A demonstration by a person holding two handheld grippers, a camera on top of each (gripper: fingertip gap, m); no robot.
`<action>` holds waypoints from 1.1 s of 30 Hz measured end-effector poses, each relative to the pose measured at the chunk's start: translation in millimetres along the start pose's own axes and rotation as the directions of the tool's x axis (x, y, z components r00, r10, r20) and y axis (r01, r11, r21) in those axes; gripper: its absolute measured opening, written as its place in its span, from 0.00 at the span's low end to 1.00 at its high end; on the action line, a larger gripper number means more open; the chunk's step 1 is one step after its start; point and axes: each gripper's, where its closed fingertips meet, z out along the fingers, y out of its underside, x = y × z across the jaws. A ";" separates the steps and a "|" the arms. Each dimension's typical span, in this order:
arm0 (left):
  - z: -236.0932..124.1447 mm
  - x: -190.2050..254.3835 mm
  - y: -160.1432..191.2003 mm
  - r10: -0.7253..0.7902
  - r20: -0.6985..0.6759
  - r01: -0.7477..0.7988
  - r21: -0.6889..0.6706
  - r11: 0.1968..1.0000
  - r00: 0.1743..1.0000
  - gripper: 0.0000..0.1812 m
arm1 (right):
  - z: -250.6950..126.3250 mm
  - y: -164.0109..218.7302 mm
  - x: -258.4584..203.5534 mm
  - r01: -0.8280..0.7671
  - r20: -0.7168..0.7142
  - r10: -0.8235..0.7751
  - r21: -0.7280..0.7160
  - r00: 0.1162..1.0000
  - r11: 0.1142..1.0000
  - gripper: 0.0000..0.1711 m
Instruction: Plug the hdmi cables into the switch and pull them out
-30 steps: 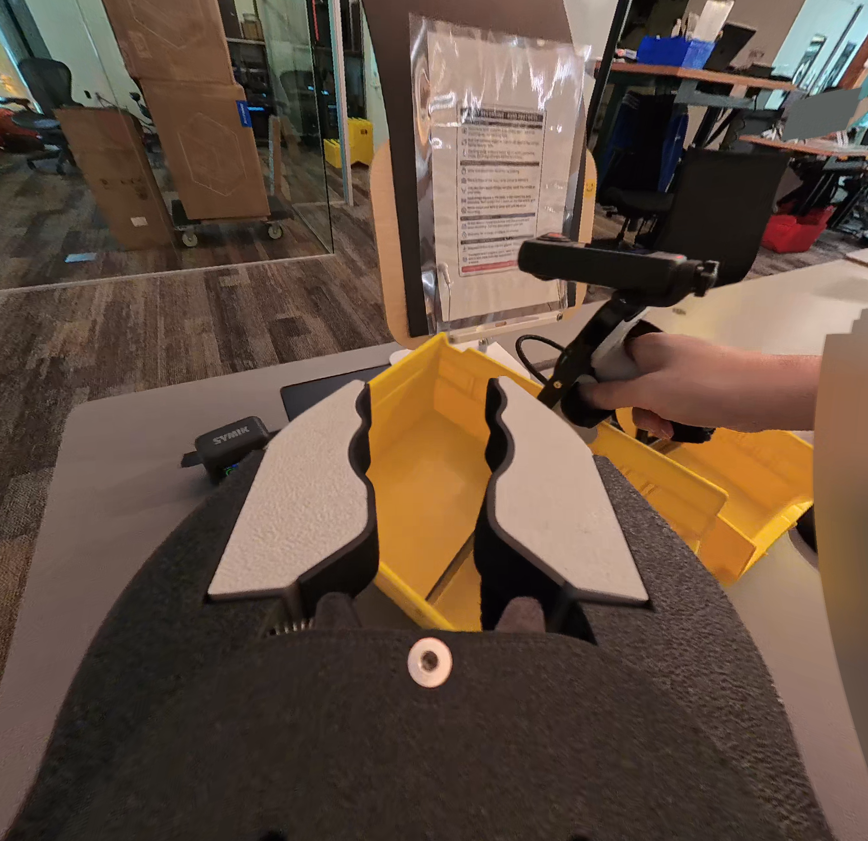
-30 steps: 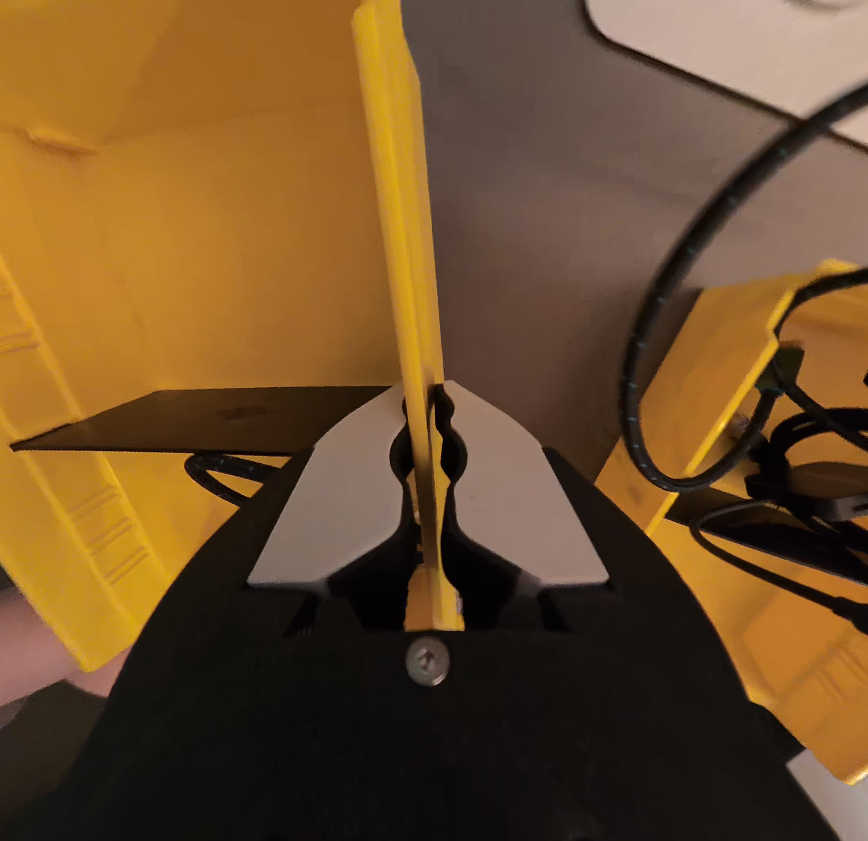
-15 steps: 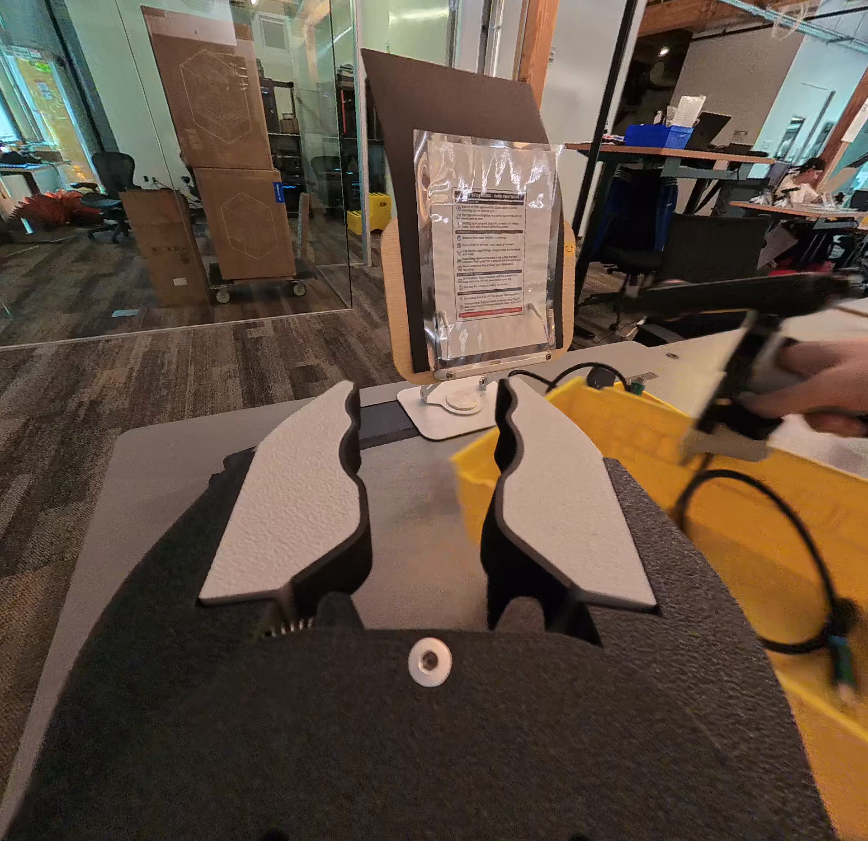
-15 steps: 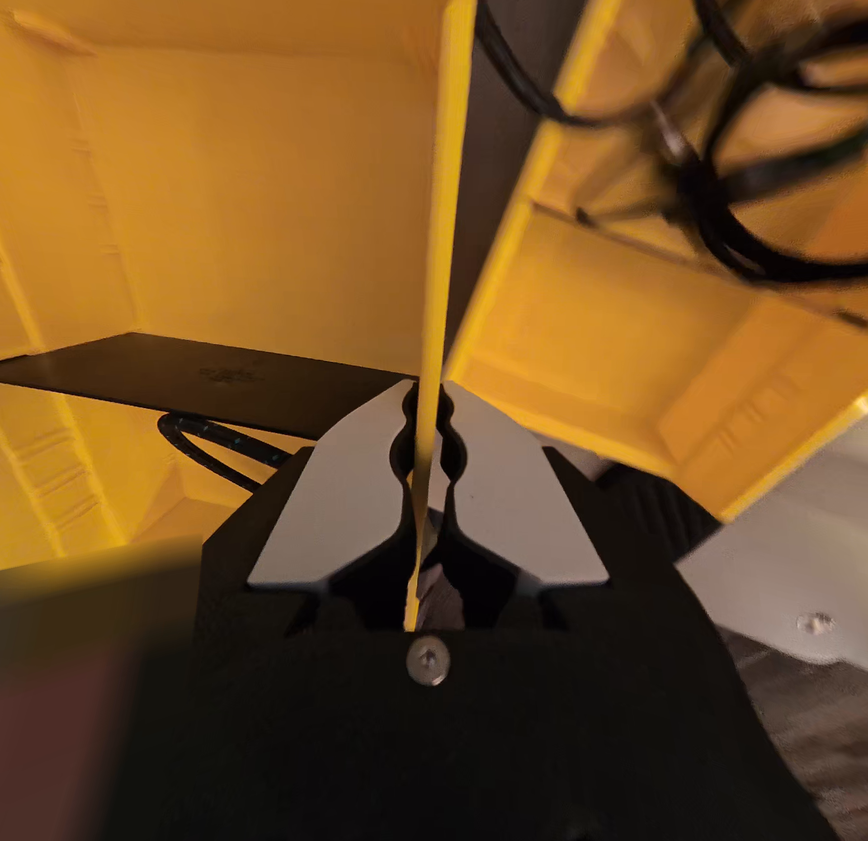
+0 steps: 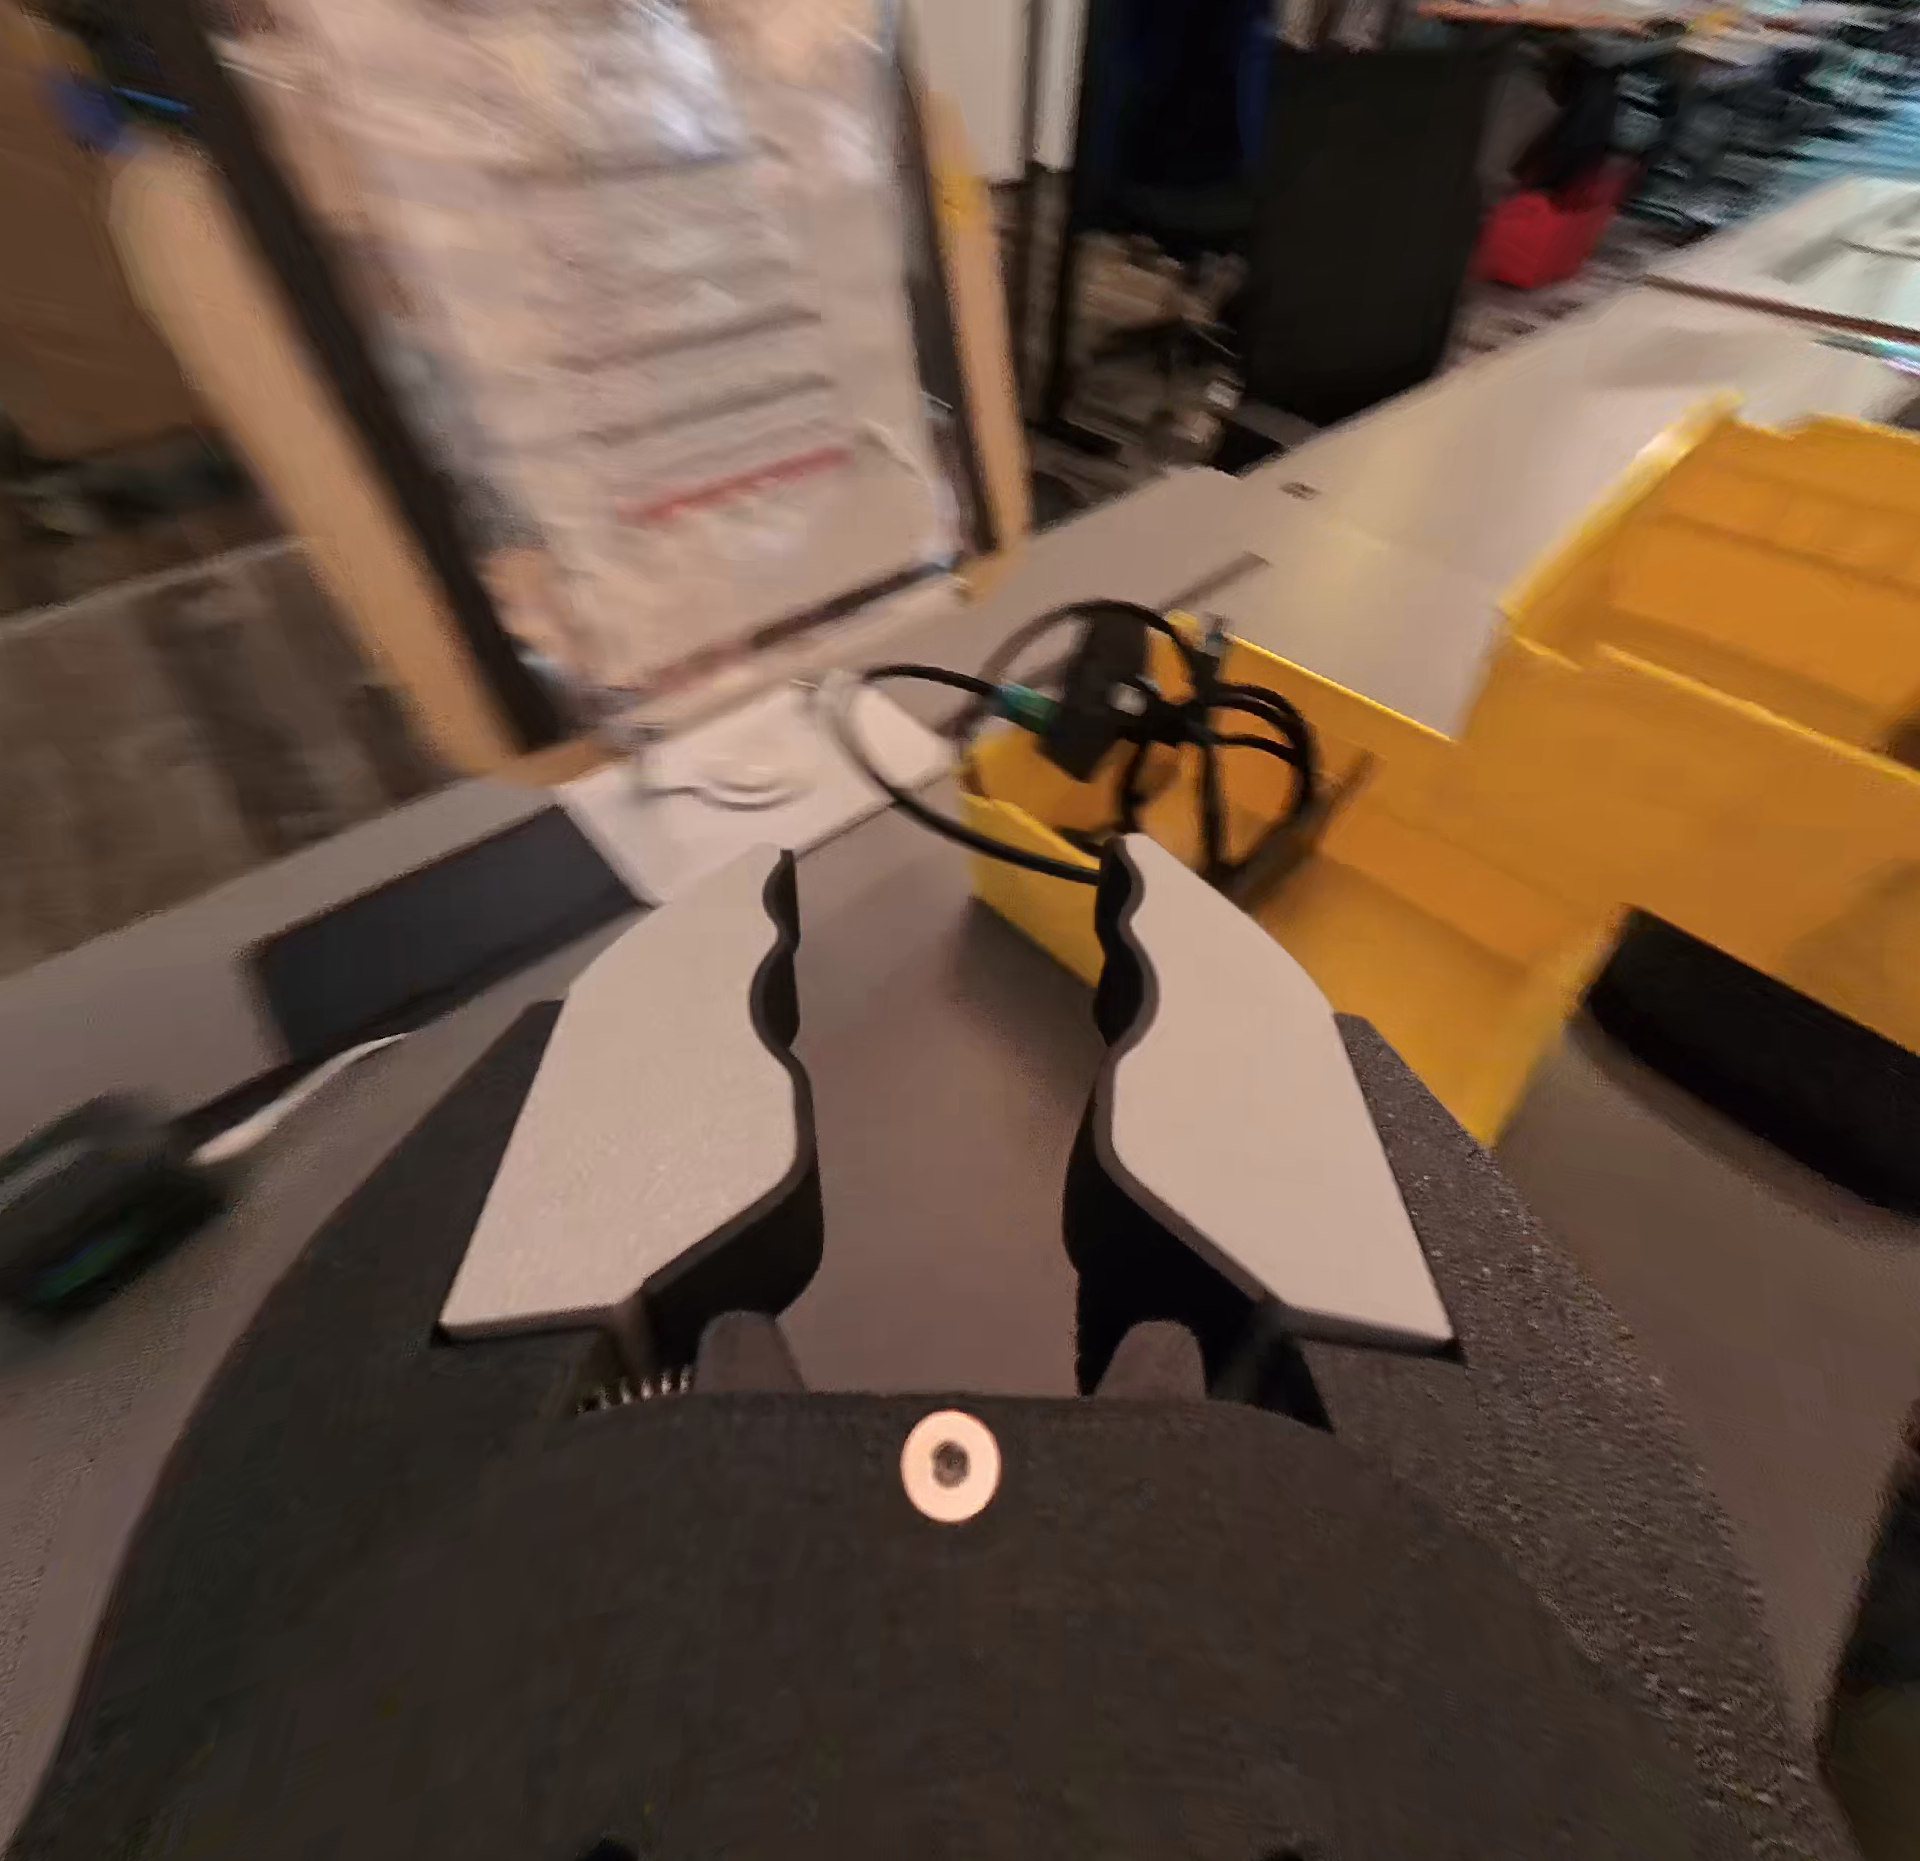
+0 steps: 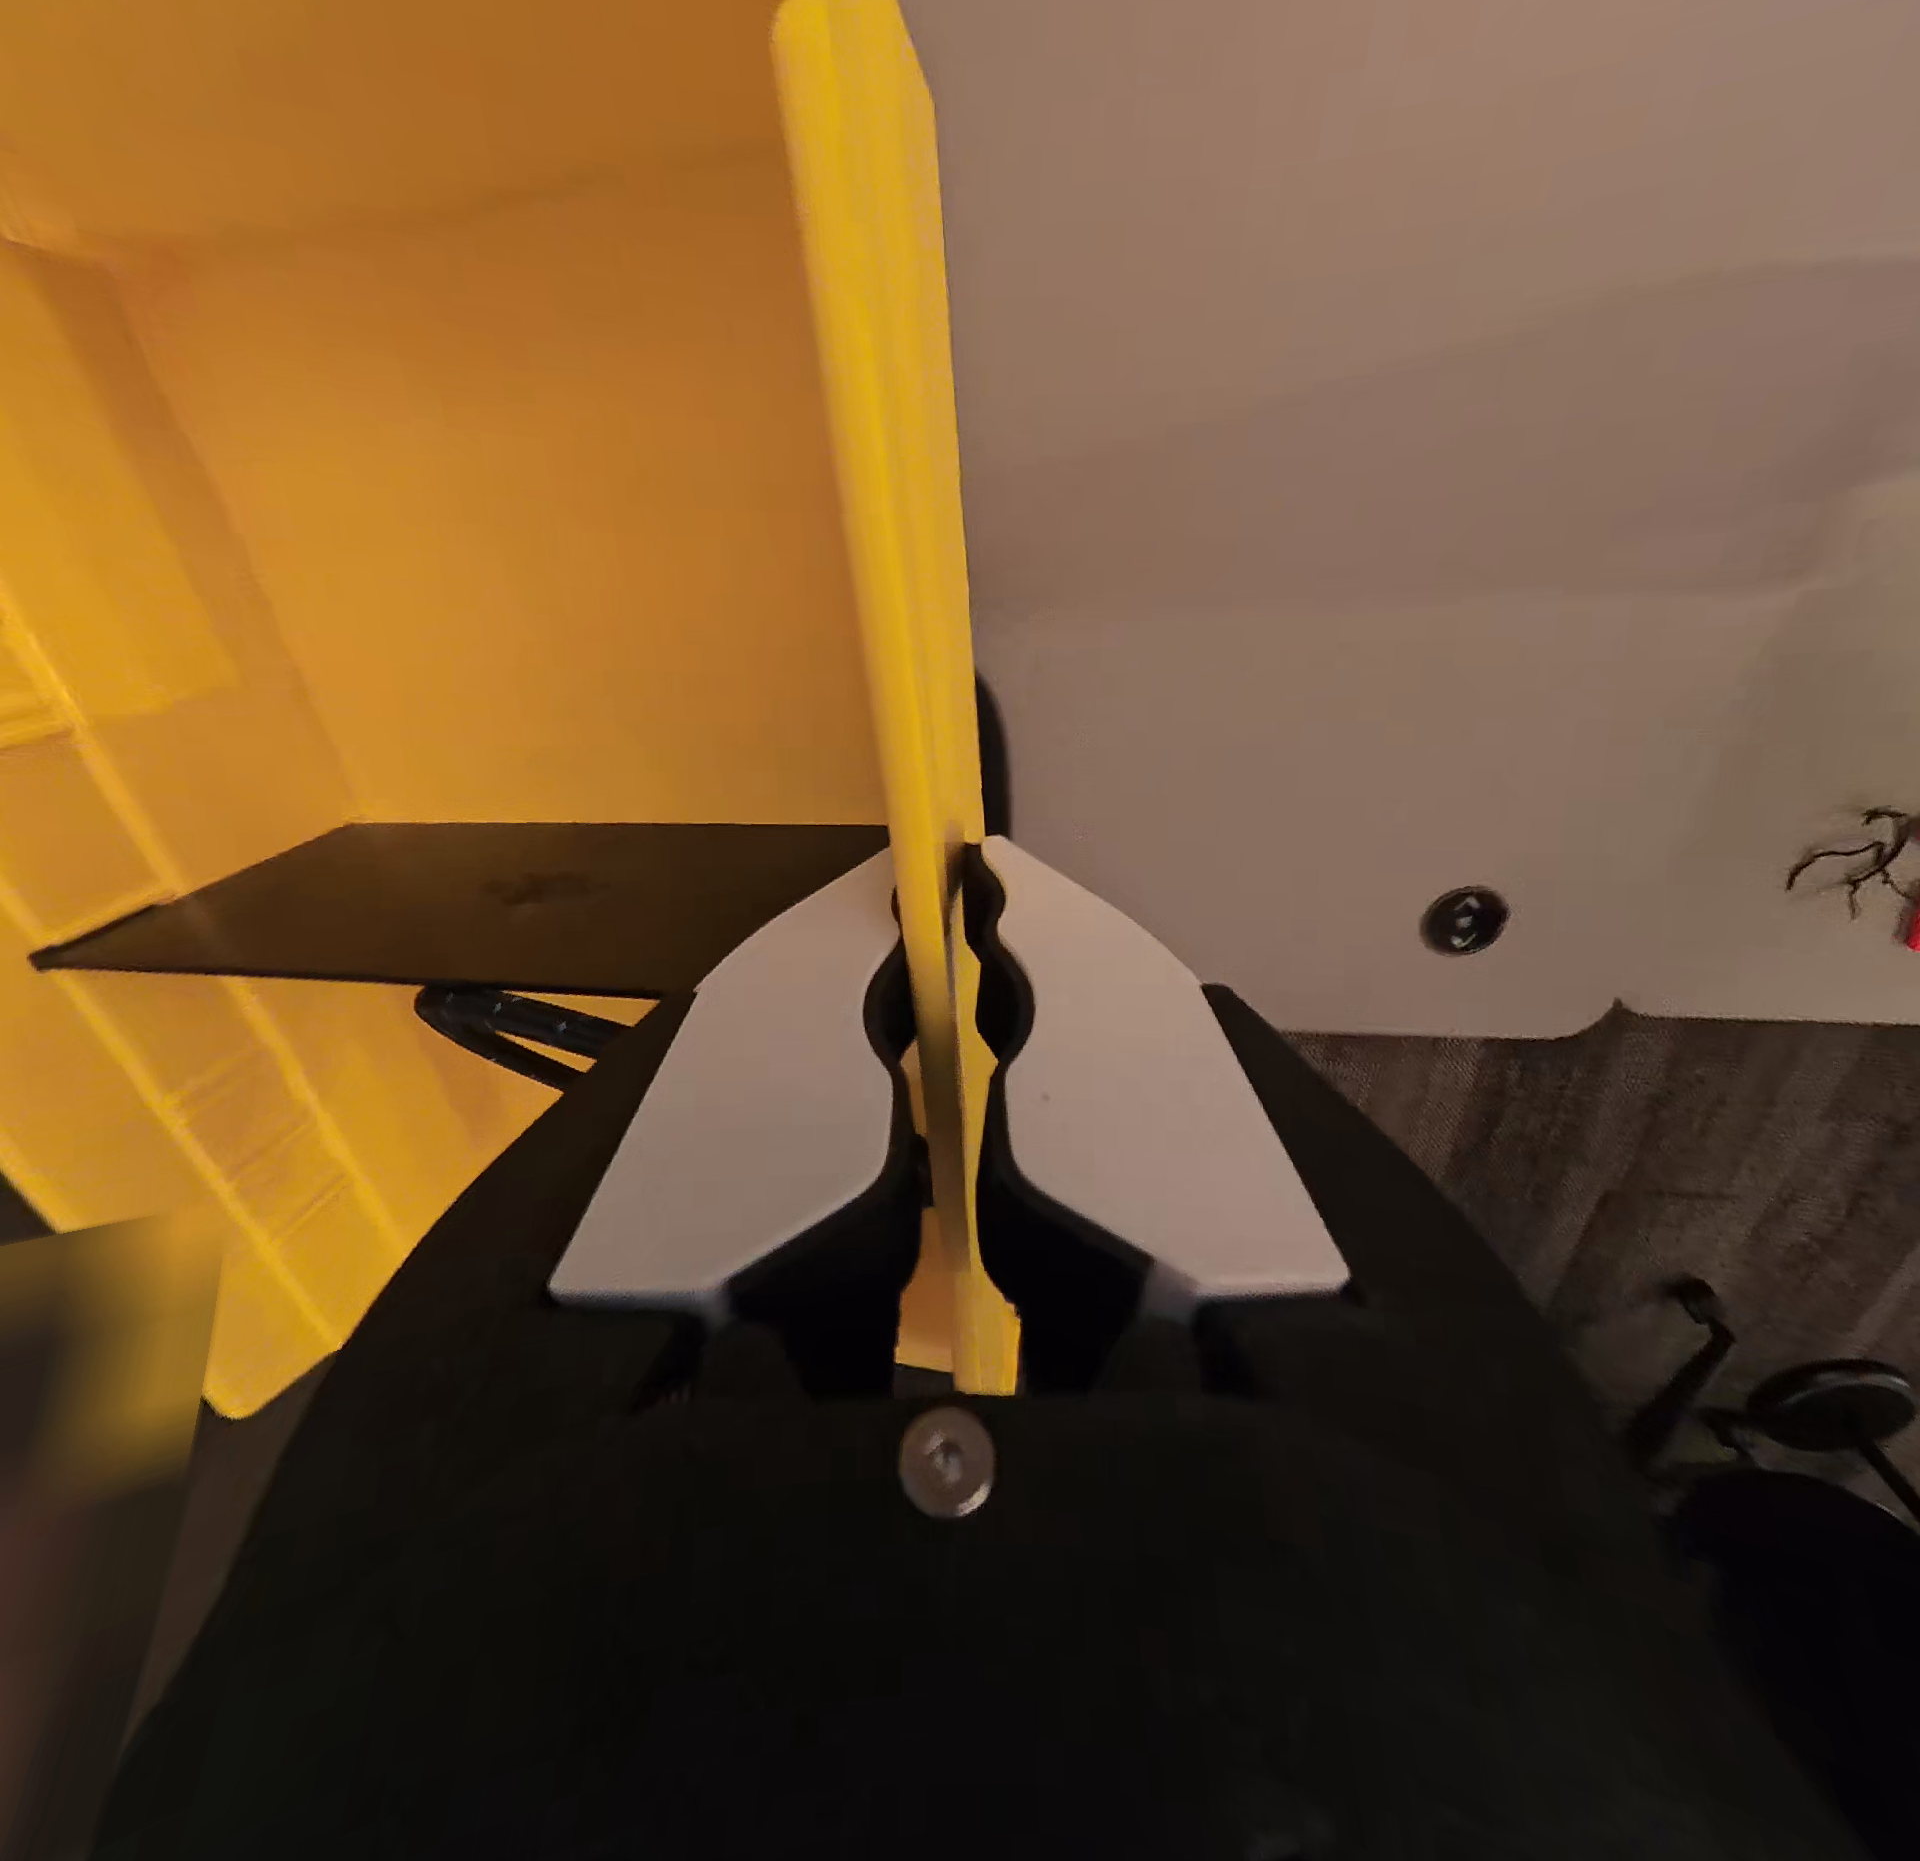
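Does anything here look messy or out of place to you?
Yes. The black cables sit in a tangle, one loop spilling over the rim of the near yellow plastic bin onto the grey table. Also, the right tool is clamped on a yellow bin wall, not a cable.

No legible txt; sheet on sign stand [image 5: 665, 357] too blurred

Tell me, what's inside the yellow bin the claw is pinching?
Inside the yellow bin gripped by the right claw sits a flat black divider, with a loop of black cable peeking out beneath. The claw hides whatever else lies under there.
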 end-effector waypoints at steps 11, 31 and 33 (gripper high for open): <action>133.5 75.7 127.1 -0.369 -0.208 0.218 -0.516 0.828 0.906 0.39 | 39.0 -72.0 89.5 -0.103 0.166 0.080 0.133 0.983 0.986 0.04; 157.2 43.7 157.0 -0.062 -0.007 0.016 -0.931 0.365 0.998 0.08 | 147.0 -132.0 98.0 -0.134 0.171 0.125 0.042 0.977 0.990 0.06; 153.3 31.8 158.5 -0.090 0.013 0.044 -0.936 0.349 0.996 0.06 | 148.5 -137.7 90.0 -0.117 0.142 0.109 0.047 0.984 0.992 0.05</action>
